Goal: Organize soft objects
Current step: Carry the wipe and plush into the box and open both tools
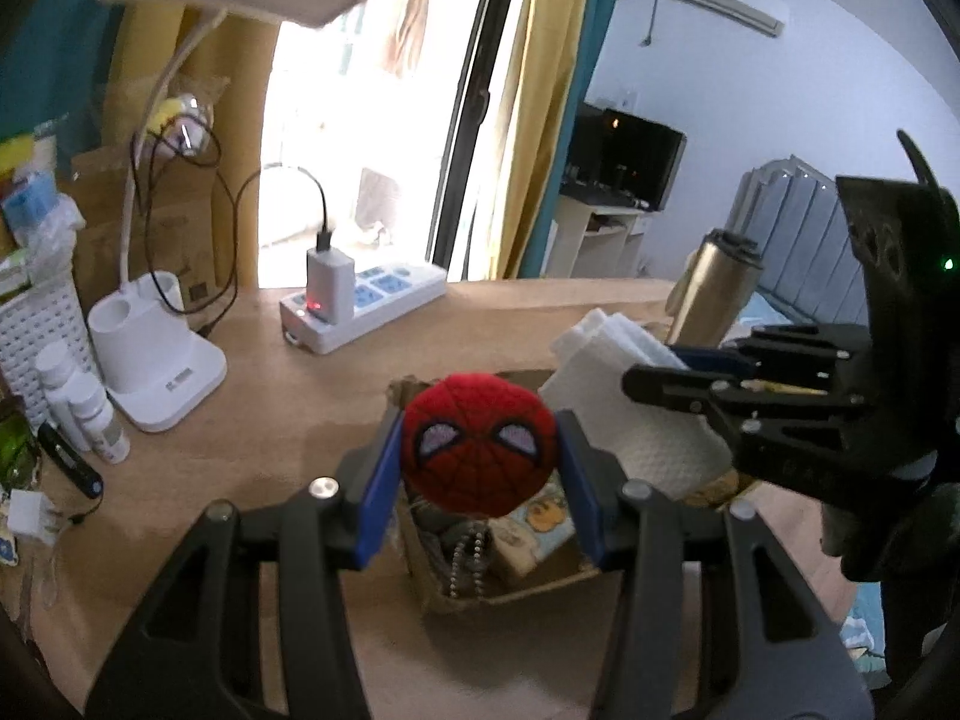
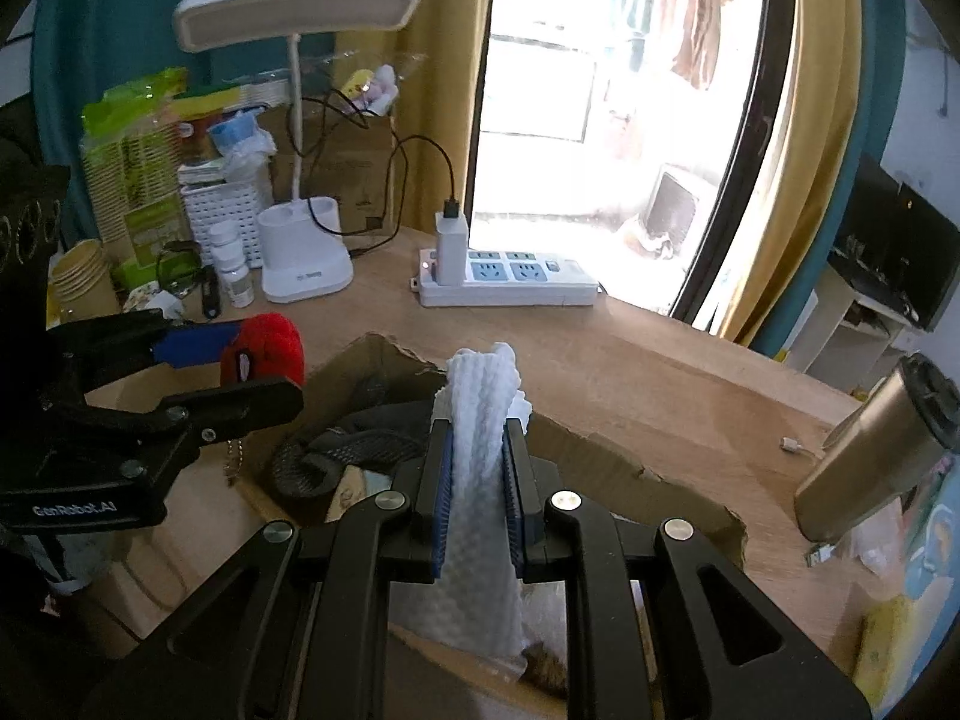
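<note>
My left gripper (image 1: pixel 478 463) is shut on a red Spider-Man plush ball (image 1: pixel 478 450) with a bead chain and holds it above an open cardboard box (image 1: pixel 522 591). My right gripper (image 2: pixel 478 450) is shut on a folded white textured cloth (image 2: pixel 483 480) and holds it upright over the same box (image 2: pixel 600 456). The box holds a dark strap (image 2: pixel 336 450) and a cartoon-print item (image 1: pixel 537 519). In the left wrist view the right gripper (image 1: pixel 660 384) holds the cloth (image 1: pixel 636 426) at the right. In the right wrist view the left gripper (image 2: pixel 240 366) holds the plush (image 2: pixel 264 345) at the left.
The box sits on a wooden desk (image 2: pixel 660 372). A white power strip with a charger (image 2: pixel 510 282), a white desk lamp (image 2: pixel 303 264), small white bottles (image 1: pixel 84 408), a white basket (image 2: pixel 225 210) and bags stand at the back. A metal tumbler (image 2: pixel 876 450) stands at the right.
</note>
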